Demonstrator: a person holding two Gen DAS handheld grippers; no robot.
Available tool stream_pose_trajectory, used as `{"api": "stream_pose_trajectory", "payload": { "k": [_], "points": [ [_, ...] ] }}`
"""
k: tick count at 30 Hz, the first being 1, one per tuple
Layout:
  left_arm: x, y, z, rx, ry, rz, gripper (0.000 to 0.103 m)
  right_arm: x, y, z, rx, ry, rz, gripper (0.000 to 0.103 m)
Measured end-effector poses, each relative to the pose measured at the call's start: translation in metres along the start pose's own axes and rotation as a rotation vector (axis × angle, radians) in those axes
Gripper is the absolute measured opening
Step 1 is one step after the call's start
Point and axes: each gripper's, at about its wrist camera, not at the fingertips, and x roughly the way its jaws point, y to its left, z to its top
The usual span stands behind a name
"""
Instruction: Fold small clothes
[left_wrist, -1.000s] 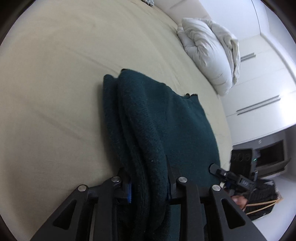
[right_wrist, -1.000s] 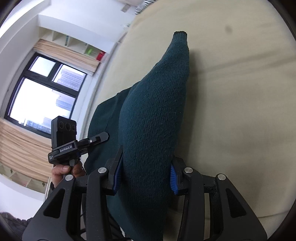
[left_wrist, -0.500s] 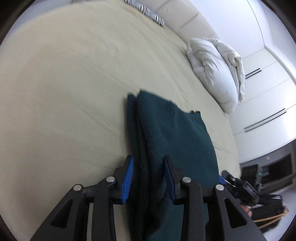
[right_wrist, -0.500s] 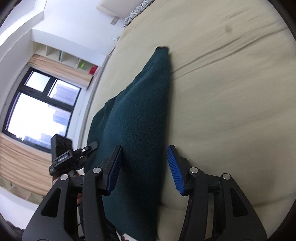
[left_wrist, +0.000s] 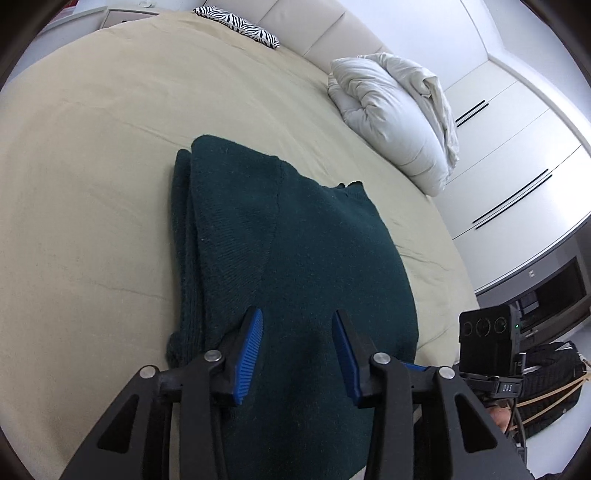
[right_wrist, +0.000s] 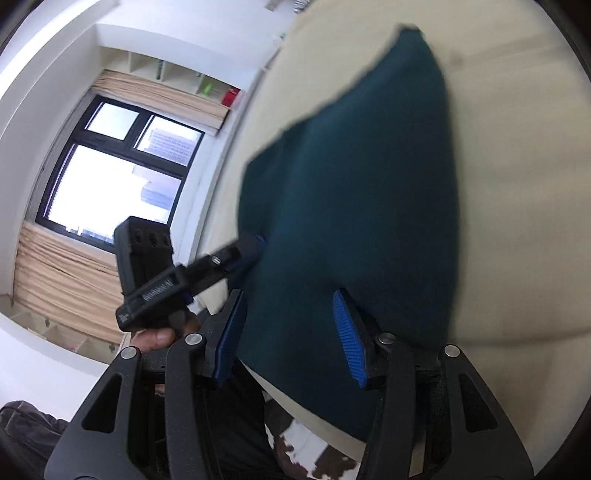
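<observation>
A dark green knit garment (left_wrist: 288, 251) lies folded in layers on the beige bed (left_wrist: 92, 184), its near end at the bed's edge. My left gripper (left_wrist: 297, 332) is open and empty, its blue pads just above the garment's near end. My right gripper (right_wrist: 288, 310) is open and empty over the same garment (right_wrist: 354, 192) at its near edge. In the right wrist view the left gripper (right_wrist: 255, 247) touches the garment's left edge. In the left wrist view only the right gripper's camera housing (left_wrist: 487, 339) shows, at the right.
A white bundled duvet (left_wrist: 399, 118) lies at the bed's far right, a zebra-print pillow (left_wrist: 240, 27) by the headboard. White wardrobes (left_wrist: 517, 147) stand to the right. A window (right_wrist: 110, 184) with blinds is to the left in the right wrist view.
Both grippers were shut on the garment one second ago. They opened, let it drop flat onto the bed, and pulled back a little toward the near edge.
</observation>
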Motion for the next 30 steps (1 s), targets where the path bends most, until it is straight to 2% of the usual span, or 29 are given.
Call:
{"api": "stream_pose_trajectory", "payload": {
  "k": [2,4,9,14,18,20,23,26,30],
  "points": [
    [-0.002,0.004,0.0,-0.013,-0.003,-0.018,0.04,-0.01,-0.004,-0.006,0.011,-0.007,0.02,0.046],
    [-0.01,0.01,-0.004,-0.023,-0.012,-0.022,0.04,-0.021,-0.003,-0.006,0.014,-0.013,0.005,0.046],
    [-0.013,-0.003,0.001,0.0,-0.025,0.014,0.043,-0.048,0.013,0.01,-0.031,-0.093,-0.033,0.049],
    [-0.011,0.001,0.007,-0.005,-0.027,0.016,0.045,-0.032,0.025,0.053,-0.068,-0.128,-0.034,0.049],
    [-0.006,0.011,0.005,-0.024,-0.02,-0.01,0.045,0.004,0.025,0.087,-0.031,-0.153,-0.059,0.049],
    [-0.006,0.011,0.004,-0.02,-0.022,-0.02,0.045,0.014,0.015,0.095,-0.011,-0.155,-0.075,0.047],
    [-0.009,0.012,0.003,-0.034,-0.032,-0.036,0.045,0.009,0.006,0.097,0.03,-0.198,-0.037,0.047],
    [-0.015,0.007,0.003,-0.031,-0.045,-0.015,0.045,-0.012,0.008,0.089,0.033,-0.276,-0.134,0.048],
    [-0.035,-0.015,0.0,0.043,-0.106,0.073,0.05,-0.041,0.025,0.069,-0.023,-0.355,-0.275,0.049]
  ]
}}
